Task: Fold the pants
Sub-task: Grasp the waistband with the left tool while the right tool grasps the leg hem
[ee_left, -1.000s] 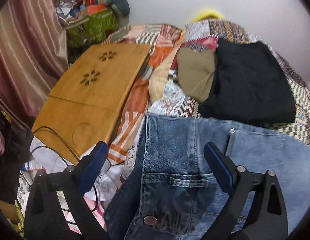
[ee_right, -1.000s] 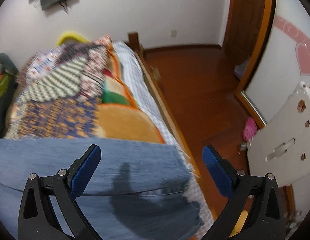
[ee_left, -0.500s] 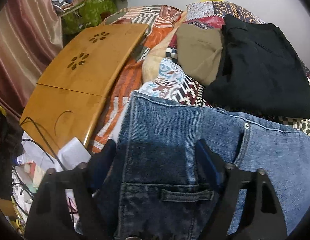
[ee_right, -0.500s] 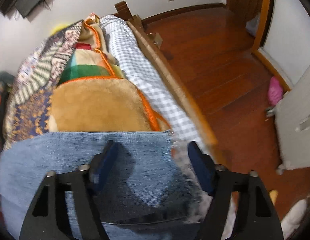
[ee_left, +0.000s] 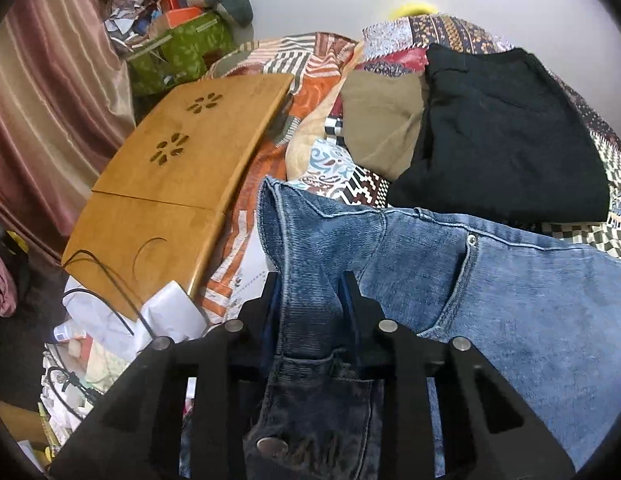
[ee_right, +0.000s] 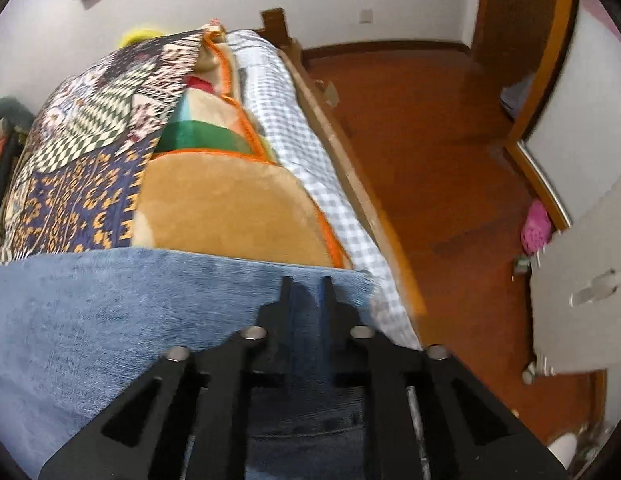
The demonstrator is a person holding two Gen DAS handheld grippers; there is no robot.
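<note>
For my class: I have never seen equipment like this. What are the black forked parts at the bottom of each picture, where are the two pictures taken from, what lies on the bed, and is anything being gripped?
There is no robot here. A person holds a hand-operated two-finger gripper in each hand, and a wide-angle camera on each looks forward along its fingers, so the black parts are the grippers themselves.

One picture comes from the left gripper, the other from the right gripper. Both sets of jaws are closing with denim bunched between them: the left at the waistband of the blue jeans, the right at the far end of the same jeans, near the bed's edge.

Also on the patterned bedspread lie folded black pants, an olive garment and a wooden lap tray.
</note>
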